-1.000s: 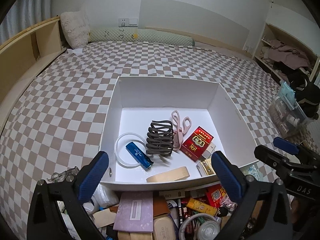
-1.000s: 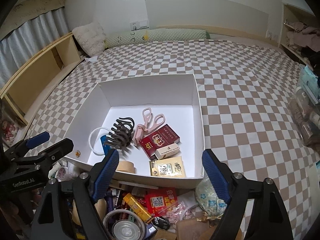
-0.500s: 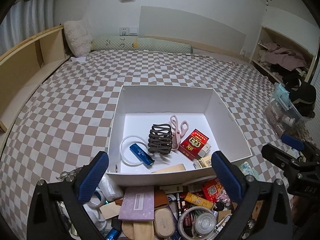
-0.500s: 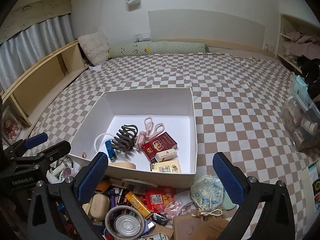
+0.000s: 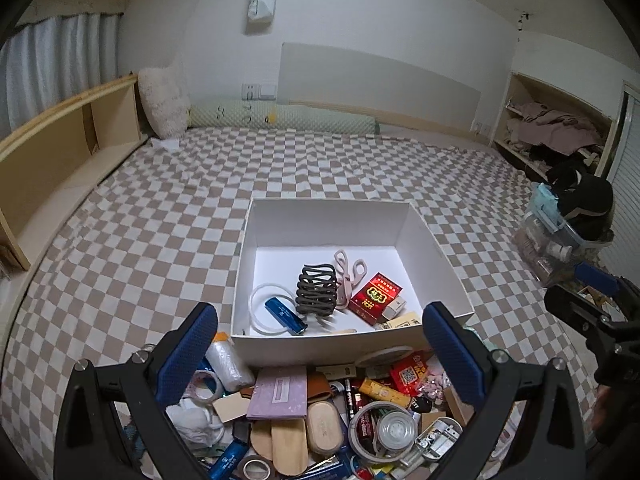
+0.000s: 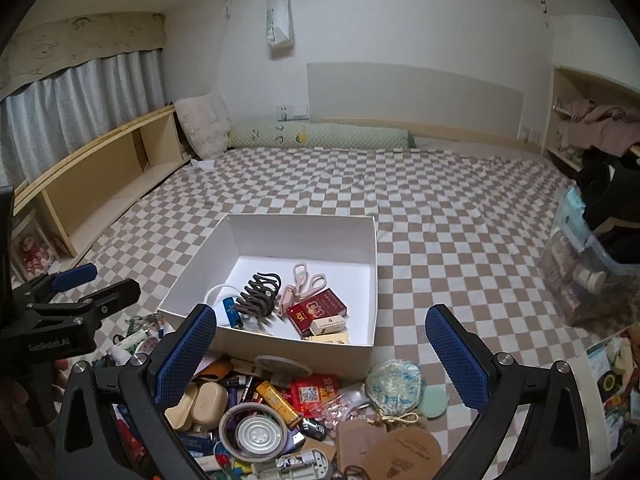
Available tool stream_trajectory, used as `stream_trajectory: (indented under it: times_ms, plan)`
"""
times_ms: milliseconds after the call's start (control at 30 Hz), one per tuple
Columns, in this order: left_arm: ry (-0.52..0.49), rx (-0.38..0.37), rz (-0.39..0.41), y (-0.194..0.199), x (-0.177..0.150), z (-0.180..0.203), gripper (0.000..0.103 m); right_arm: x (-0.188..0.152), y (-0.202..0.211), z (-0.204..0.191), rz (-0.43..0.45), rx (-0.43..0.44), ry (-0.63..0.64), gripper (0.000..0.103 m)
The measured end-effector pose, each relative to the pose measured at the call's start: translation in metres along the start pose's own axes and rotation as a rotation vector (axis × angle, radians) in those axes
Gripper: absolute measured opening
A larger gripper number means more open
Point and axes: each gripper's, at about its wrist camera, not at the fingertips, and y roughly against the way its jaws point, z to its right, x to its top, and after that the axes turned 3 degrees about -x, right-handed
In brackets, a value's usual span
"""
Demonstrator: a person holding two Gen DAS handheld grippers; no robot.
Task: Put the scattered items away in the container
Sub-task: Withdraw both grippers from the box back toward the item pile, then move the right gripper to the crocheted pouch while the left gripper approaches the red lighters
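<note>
Checkered brown-and-white bedding (image 5: 152, 240) fills the left wrist view, with a white box (image 5: 352, 344) sitting open near the middle, its long axis running from near to far. Inside lie a dark hair claw (image 5: 316, 290) upright on its teeth, pink scissors (image 5: 349, 276) with handles pointing far, a red pack (image 5: 375, 298) angled far-right, and a blue stick (image 5: 286, 314) slanting near-right inside a white ring (image 5: 260, 300). Loose clutter (image 5: 320, 412) heaps against the box's near wall. The left gripper (image 5: 320, 360) stands wide apart, holding nothing.

From the right wrist view, the same box (image 6: 374, 280) sits left of centre, clutter (image 6: 280, 408) near it. The right gripper (image 6: 320, 352) has just been opening; its jaws are spread wide with nothing between them.
</note>
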Motion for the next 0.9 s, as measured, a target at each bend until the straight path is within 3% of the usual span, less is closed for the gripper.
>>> stream_trajectory:
  times_ms: [367,567,900]
  plan:
    - [-0.007,-0.049,0.058,0.047,-0.018,-0.002,0.103,-0.026,0.036,0.002,0.043,0.010,-0.004,0.103]
    - [0.015,-0.110,0.071,0.064,-0.032,-0.014,0.103,-0.047,0.059,0.001,0.142,0.010,0.010,0.103]
    - [0.037,-0.080,0.122,0.077,-0.070,-0.039,0.103,-0.082,0.065,0.005,0.228,0.015,-0.049,0.103]
